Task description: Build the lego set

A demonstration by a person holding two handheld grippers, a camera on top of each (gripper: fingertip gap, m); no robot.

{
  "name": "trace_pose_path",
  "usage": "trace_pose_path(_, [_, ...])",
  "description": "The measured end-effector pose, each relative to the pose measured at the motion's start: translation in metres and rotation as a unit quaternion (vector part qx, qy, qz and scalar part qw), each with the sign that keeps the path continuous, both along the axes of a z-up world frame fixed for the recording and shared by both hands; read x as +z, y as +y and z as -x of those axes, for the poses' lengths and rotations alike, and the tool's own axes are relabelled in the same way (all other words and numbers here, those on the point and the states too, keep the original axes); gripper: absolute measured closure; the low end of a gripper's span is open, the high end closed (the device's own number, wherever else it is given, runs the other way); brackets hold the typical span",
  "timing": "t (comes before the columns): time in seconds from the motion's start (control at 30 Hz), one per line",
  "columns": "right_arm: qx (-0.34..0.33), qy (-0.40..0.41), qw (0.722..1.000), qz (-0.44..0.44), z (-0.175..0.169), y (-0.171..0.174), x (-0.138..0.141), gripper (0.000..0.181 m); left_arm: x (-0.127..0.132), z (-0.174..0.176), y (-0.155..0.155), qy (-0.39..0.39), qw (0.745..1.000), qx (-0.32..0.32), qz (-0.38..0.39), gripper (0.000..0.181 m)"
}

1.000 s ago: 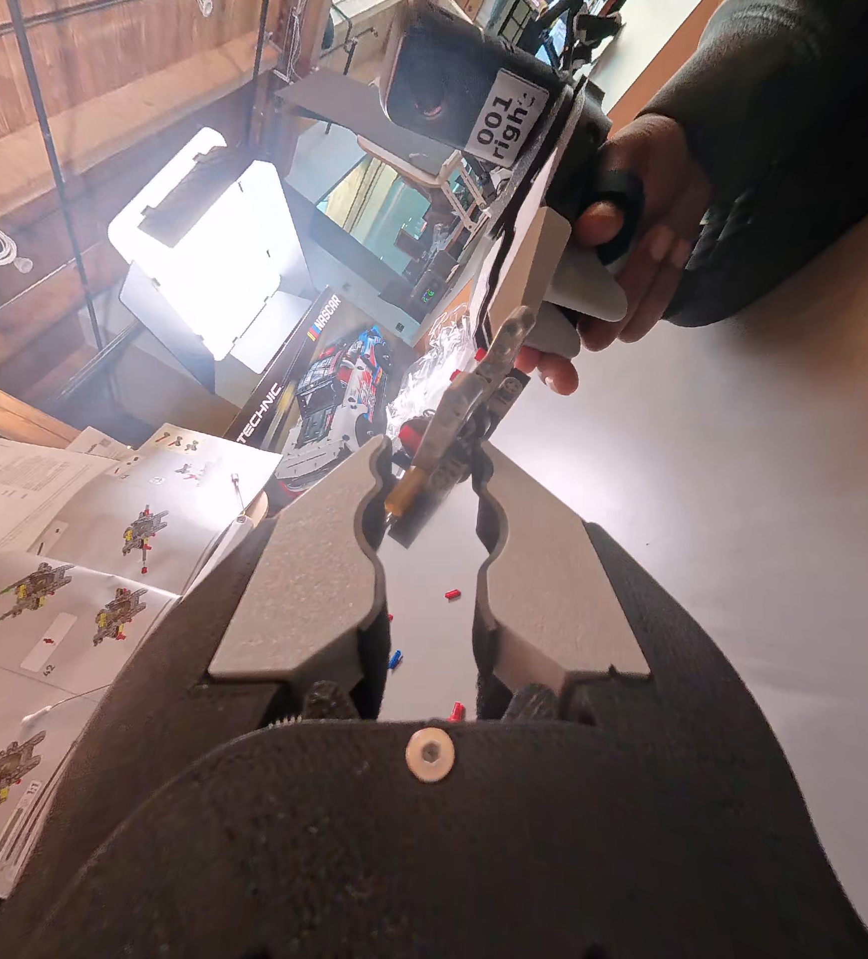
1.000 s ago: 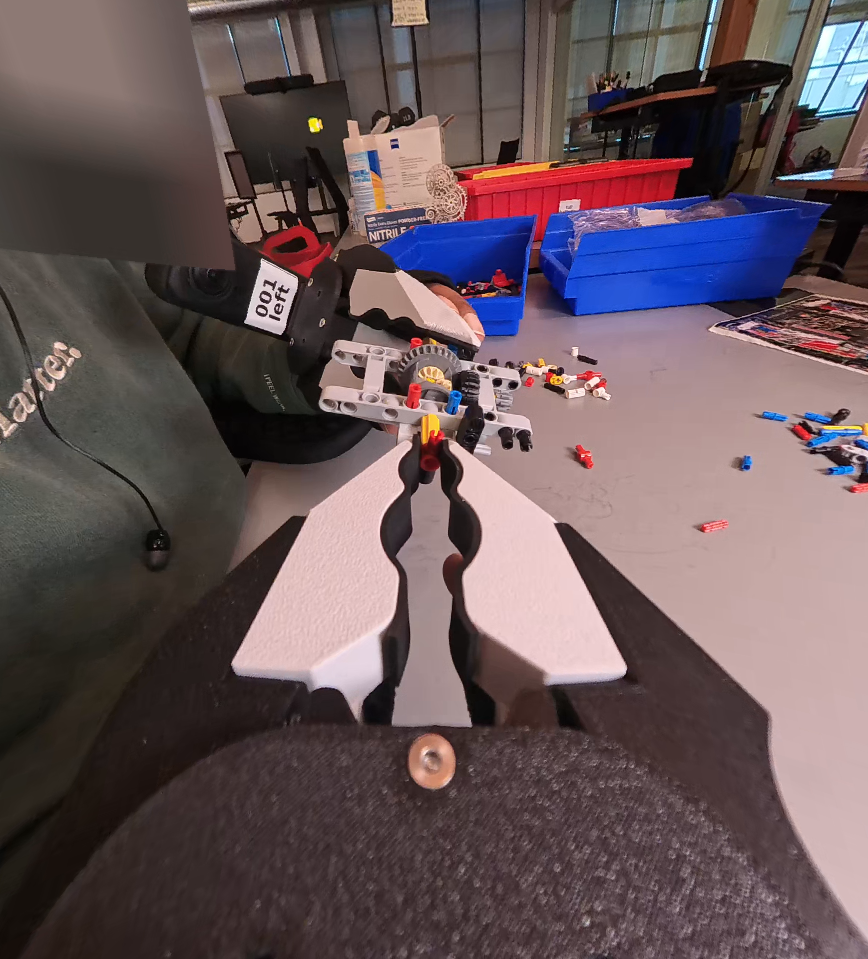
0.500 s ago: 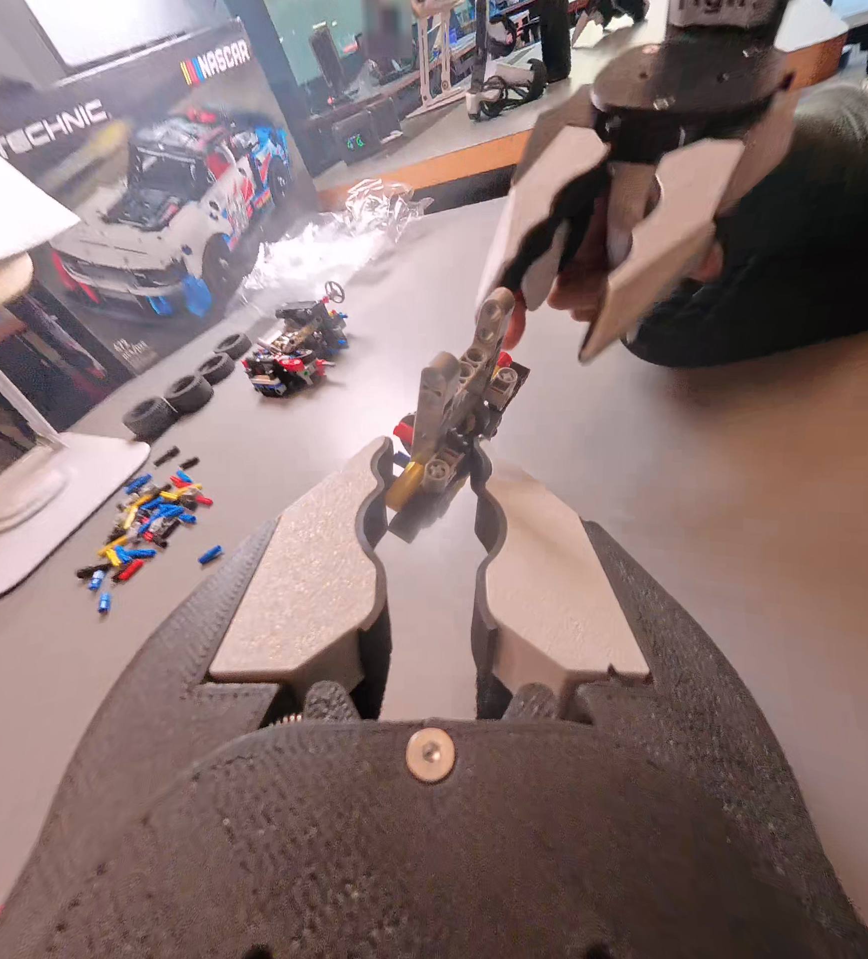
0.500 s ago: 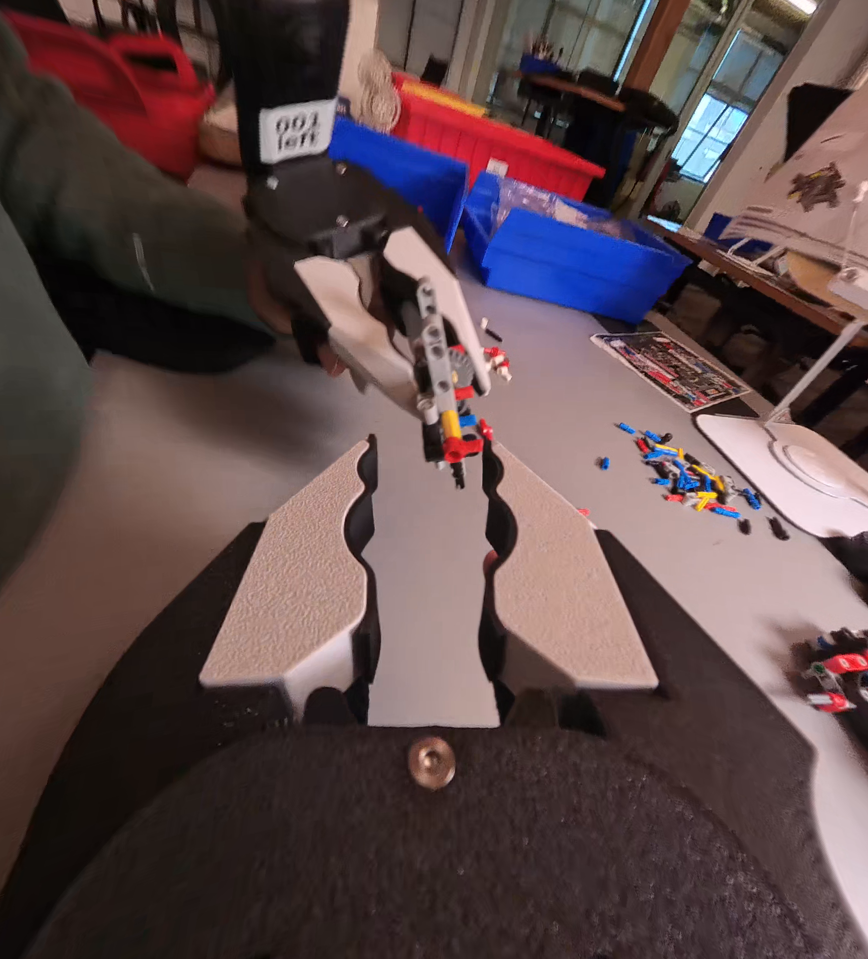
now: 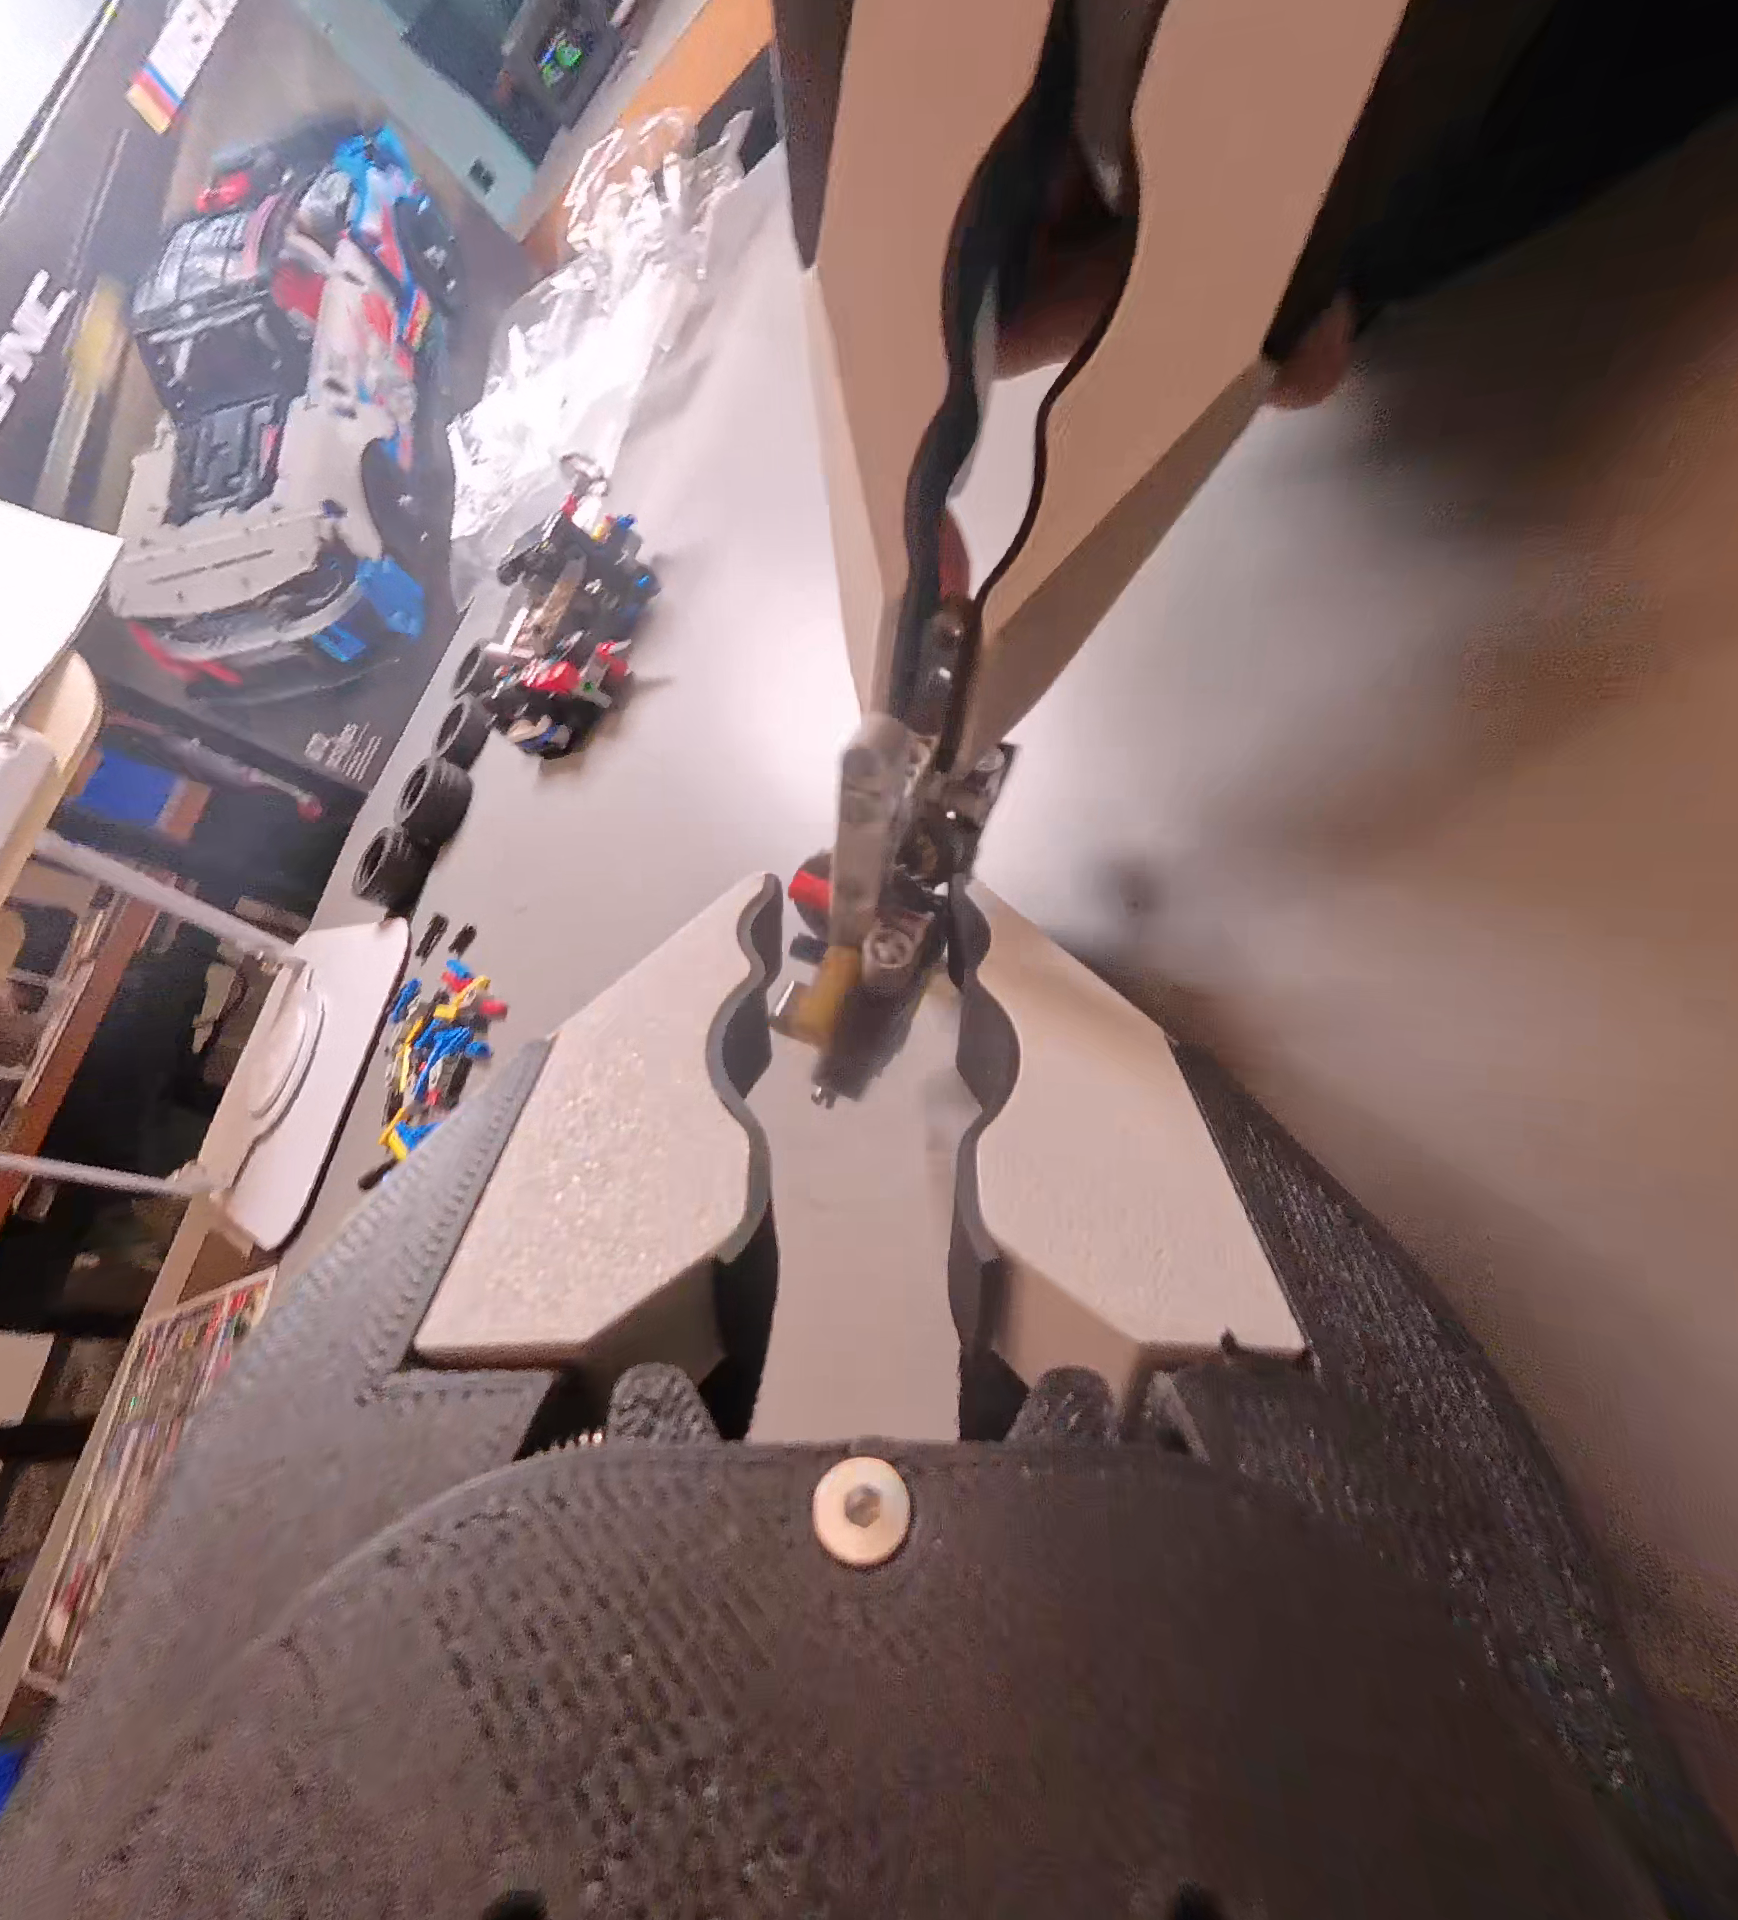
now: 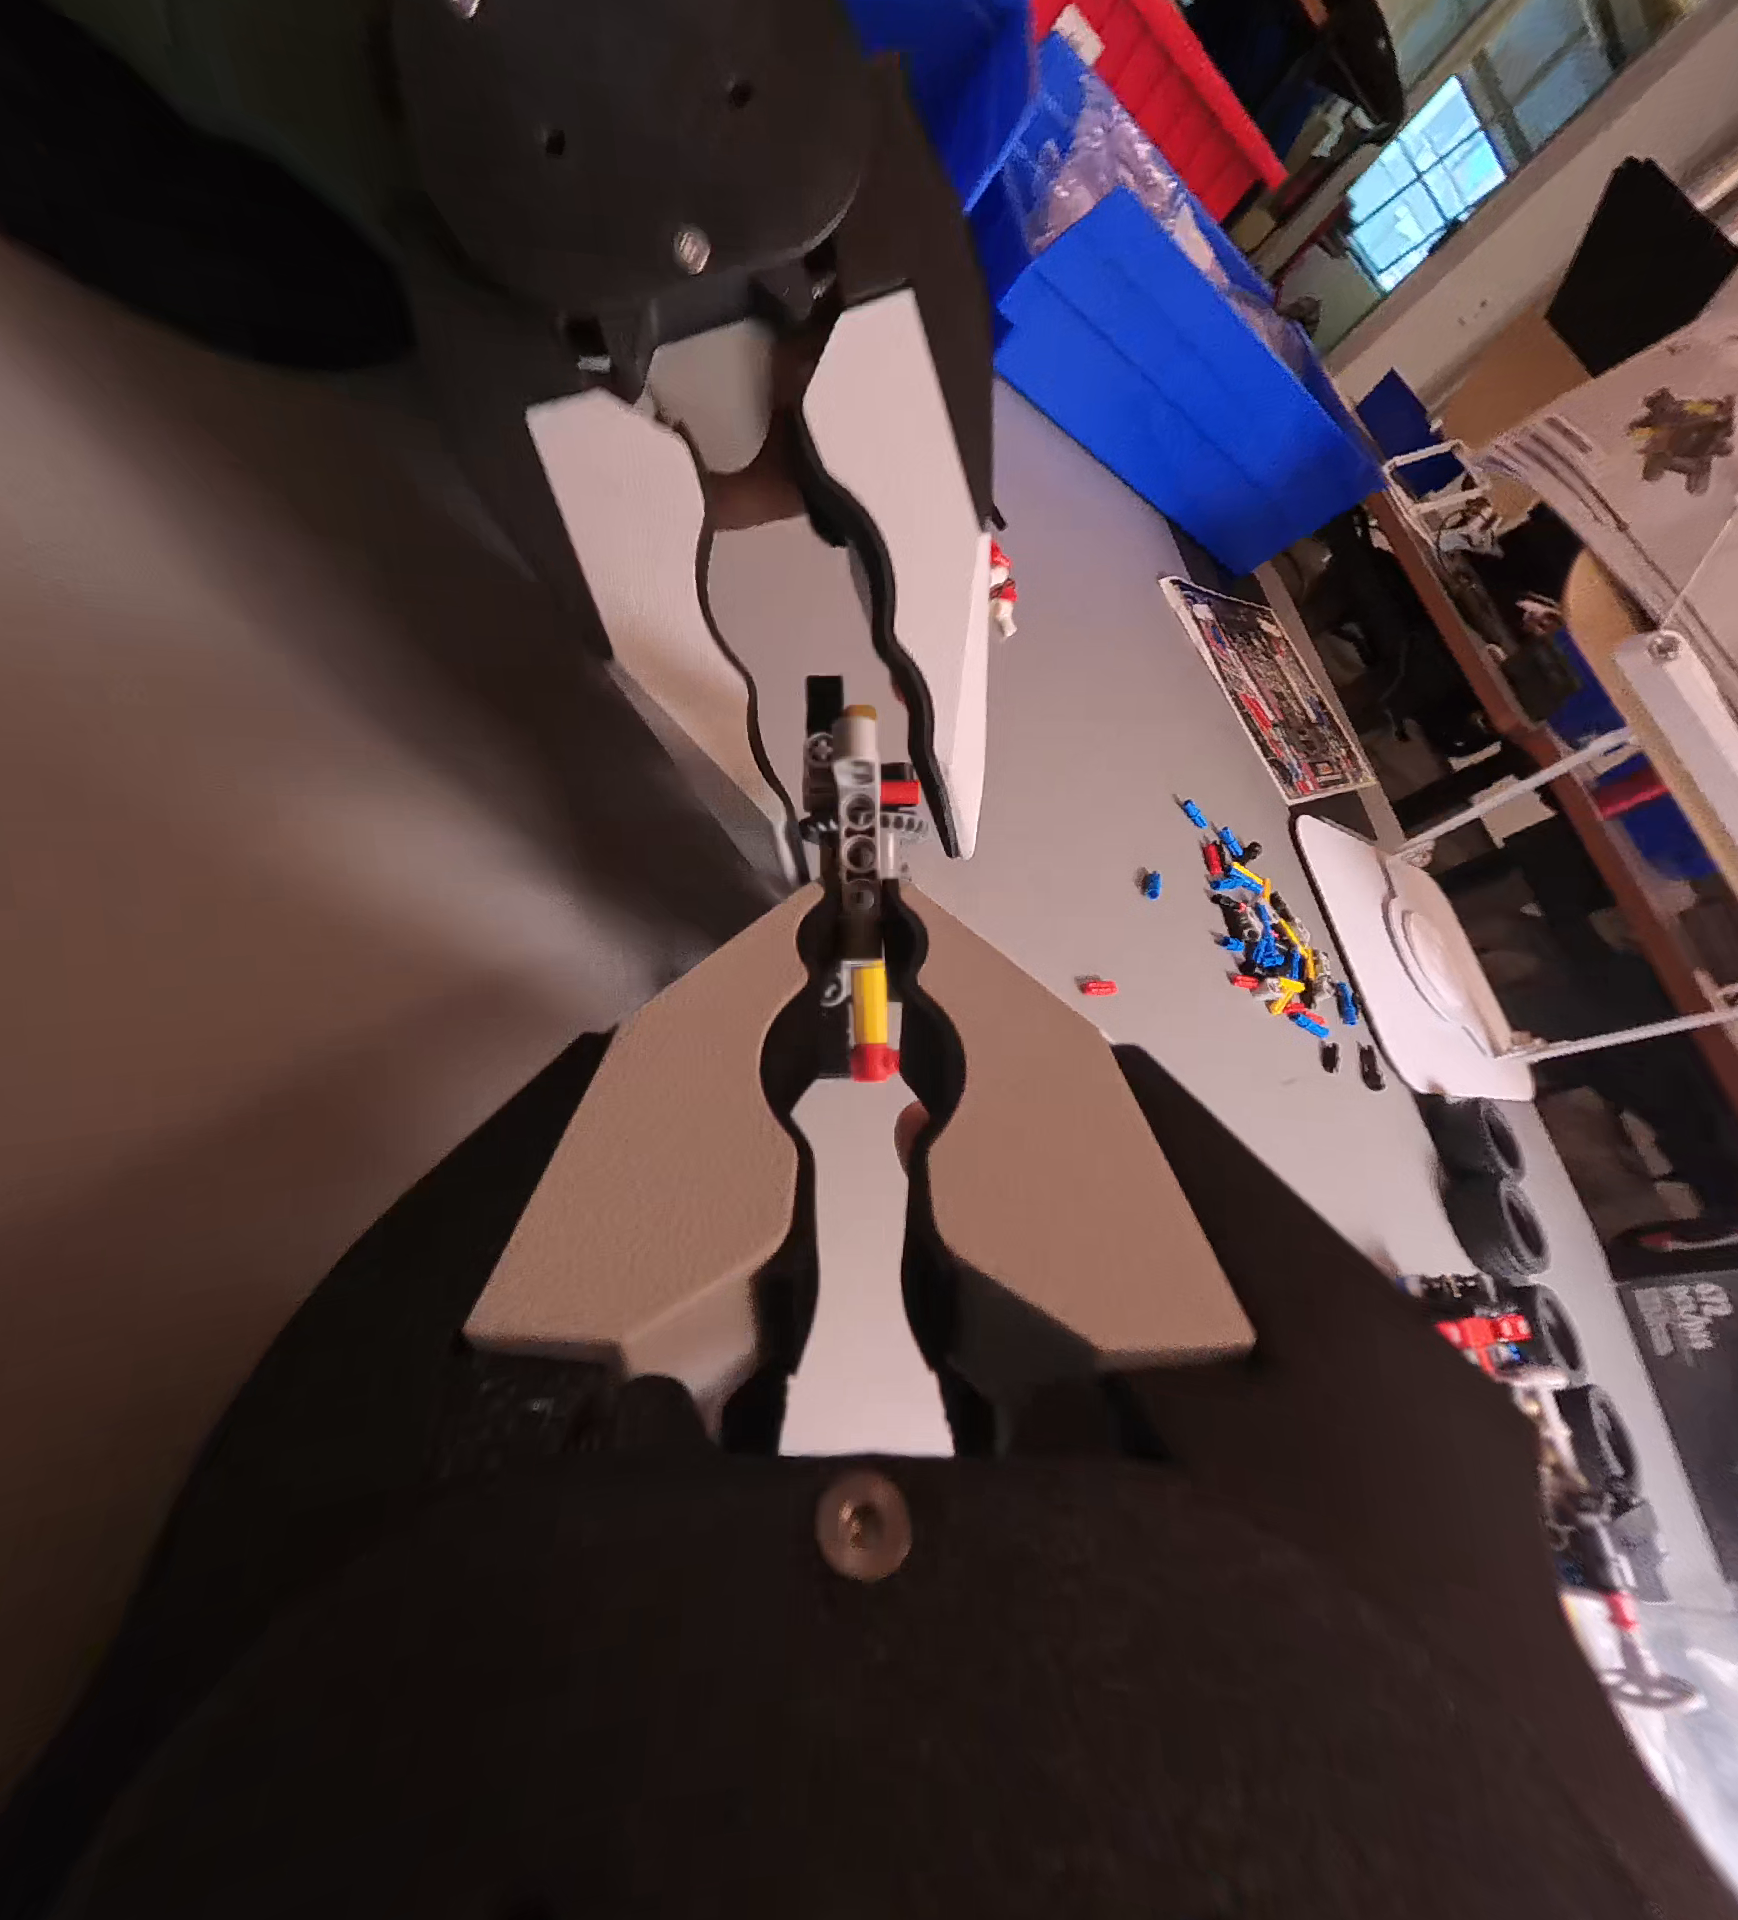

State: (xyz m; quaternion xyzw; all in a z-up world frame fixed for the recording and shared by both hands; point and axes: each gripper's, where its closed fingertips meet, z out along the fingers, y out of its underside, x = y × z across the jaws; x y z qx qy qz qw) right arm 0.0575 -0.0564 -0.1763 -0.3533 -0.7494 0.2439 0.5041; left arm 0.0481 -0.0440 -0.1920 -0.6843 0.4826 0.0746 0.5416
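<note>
A small grey lego assembly (image 5: 880, 831) with a gear, a yellow axle and red pins hangs above the grey table (image 5: 636, 831). My left gripper (image 5: 860, 899) is shut on one end of it. My right gripper (image 5: 938, 665) comes in from above and grips the other end. In the right wrist view my right gripper (image 6: 857, 909) is shut on the assembly (image 6: 860, 831), with the yellow and red axle (image 6: 870, 1008) in the recess between its fingers. The left gripper (image 6: 870, 831) holds the far end. The picture is blurred by motion.
On the table lie a partly built chassis (image 5: 564, 634), black tyres (image 5: 429, 790), a pile of small coloured pieces (image 5: 439, 1039), clear bags (image 5: 595, 343) and a white lamp base (image 5: 314, 1070). The set's box (image 5: 252, 416) stands behind. Blue bins (image 6: 1156, 343) and a leaflet (image 6: 1270, 686) lie farther off.
My right gripper was open half a second ago; it has moved onto the assembly's free end and shut on it. Both grippers have rolled sideways and drawn close, tip to tip.
</note>
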Motion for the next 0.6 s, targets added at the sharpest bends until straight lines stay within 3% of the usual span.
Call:
trace_pose_path(0.1, [0.029, -0.008, 0.998, -0.062, -0.007, 0.003, -0.01, 0.174, -0.004, -0.011, -0.019, -0.02, 0.996, -0.076, 0.047, 0.141])
trace_pose_path(0.17, [0.061, -0.005, 0.994, -0.094, -0.012, 0.002, -0.013, 0.174, -0.001, -0.012, -0.031, -0.082, 0.985, -0.111, 0.106, 0.133])
trace_pose_path(0.3, [0.136, -0.022, 0.974, -0.179, -0.023, -0.005, -0.024, 0.172, 0.017, 0.003, -0.027, -0.195, 0.96, -0.112, 0.169, 0.133])
trace_pose_path(0.4, [0.179, -0.06, 0.957, -0.218, -0.031, -0.006, -0.037, 0.166, 0.005, 0.01, -0.017, -0.206, 0.948, -0.1, 0.221, 0.128])
trace_pose_path(0.5, [0.176, -0.088, 0.963, -0.186, -0.037, 0.0, -0.04, 0.154, -0.015, 0.005, -0.012, -0.178, 0.944, -0.078, 0.268, 0.128])
trace_pose_path(0.6, [0.111, -0.133, 0.982, -0.08, -0.045, 0.015, -0.033, 0.142, -0.024, -0.003, -0.014, -0.148, 0.948, -0.063, 0.274, 0.141])
